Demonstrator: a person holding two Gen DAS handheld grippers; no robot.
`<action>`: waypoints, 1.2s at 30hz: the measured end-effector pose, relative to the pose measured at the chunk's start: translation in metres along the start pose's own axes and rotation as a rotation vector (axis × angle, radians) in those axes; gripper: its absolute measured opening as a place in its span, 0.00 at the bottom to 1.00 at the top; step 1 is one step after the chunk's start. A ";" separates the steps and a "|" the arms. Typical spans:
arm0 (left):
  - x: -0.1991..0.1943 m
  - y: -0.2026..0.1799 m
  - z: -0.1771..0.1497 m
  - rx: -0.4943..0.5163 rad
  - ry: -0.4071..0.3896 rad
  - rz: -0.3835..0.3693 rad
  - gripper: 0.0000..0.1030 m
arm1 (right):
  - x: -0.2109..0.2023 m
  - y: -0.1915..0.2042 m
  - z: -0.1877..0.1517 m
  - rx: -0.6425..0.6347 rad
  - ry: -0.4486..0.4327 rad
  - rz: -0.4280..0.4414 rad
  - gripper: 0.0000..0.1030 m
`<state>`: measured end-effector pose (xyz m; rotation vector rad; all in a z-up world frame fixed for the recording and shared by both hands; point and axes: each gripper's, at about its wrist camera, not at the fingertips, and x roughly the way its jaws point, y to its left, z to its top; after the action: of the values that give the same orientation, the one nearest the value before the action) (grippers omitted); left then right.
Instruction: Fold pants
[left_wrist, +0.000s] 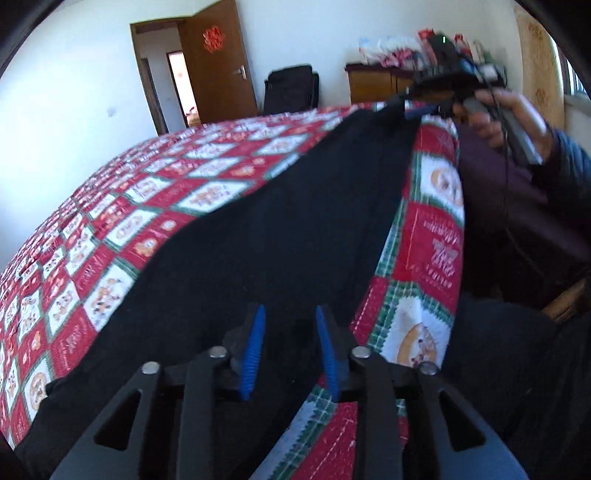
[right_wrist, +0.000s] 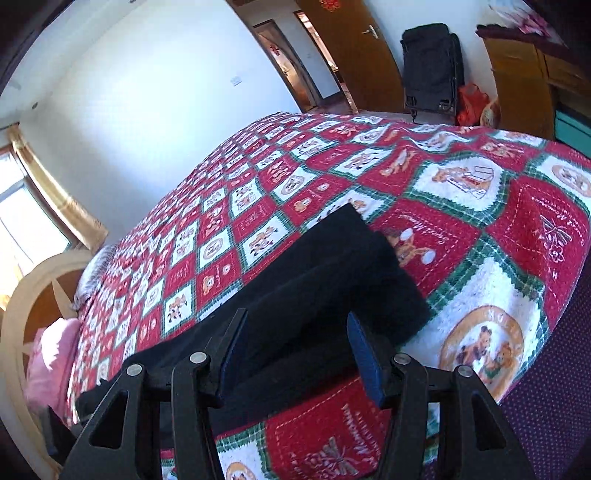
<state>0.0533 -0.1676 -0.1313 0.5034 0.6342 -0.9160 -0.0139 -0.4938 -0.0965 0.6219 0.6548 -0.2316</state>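
My left tool (left_wrist: 290, 350) points down over the pants (left_wrist: 258, 236), which lie as a long black strip on the quilt (left_wrist: 110, 236) of the bed, running away from my blue pads toward the far edge. The jaws stand narrowly parted. Black cloth fills the view between and ahead of the pads, but I cannot tell whether they pinch it or only hang above it.

This view alone shows my right hand (left_wrist: 506, 114) at the far end of the strip, up and to the right, wrapped around the right tool (left_wrist: 413, 105). Its tips sit at the end of the pants, though the blur hides whether they touch. It also shows my dark sleeve (left_wrist: 569, 162) to the right, and beyond the bed an open door (left_wrist: 218, 62) and a cabinet (left_wrist: 373, 83) piled with bags.

From the right wrist, the right tool (right_wrist: 295, 354) has its jaws about half open with nothing gripped. The pants (right_wrist: 325, 280) lie just ahead and below, their square-cut end resting flat on the quilt (right_wrist: 480, 236). Only this view shows that end, doubled in layers, plus the headboard (right_wrist: 22, 314), a pink pillow (right_wrist: 48, 362) far left, a window (right_wrist: 22, 214), and a black suitcase (right_wrist: 432, 66) by the wall.
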 end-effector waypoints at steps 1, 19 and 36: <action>0.006 0.000 -0.003 -0.004 0.021 0.011 0.26 | 0.001 -0.003 0.002 0.009 -0.001 0.003 0.53; 0.000 0.011 -0.014 -0.084 0.017 -0.069 0.03 | -0.013 0.012 0.028 -0.076 -0.109 0.060 0.04; -0.001 0.008 -0.022 -0.085 0.011 -0.110 0.04 | -0.037 -0.025 0.000 -0.022 -0.092 -0.152 0.26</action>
<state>0.0532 -0.1491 -0.1458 0.4008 0.7137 -0.9859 -0.0526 -0.5134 -0.0845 0.5380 0.6160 -0.3923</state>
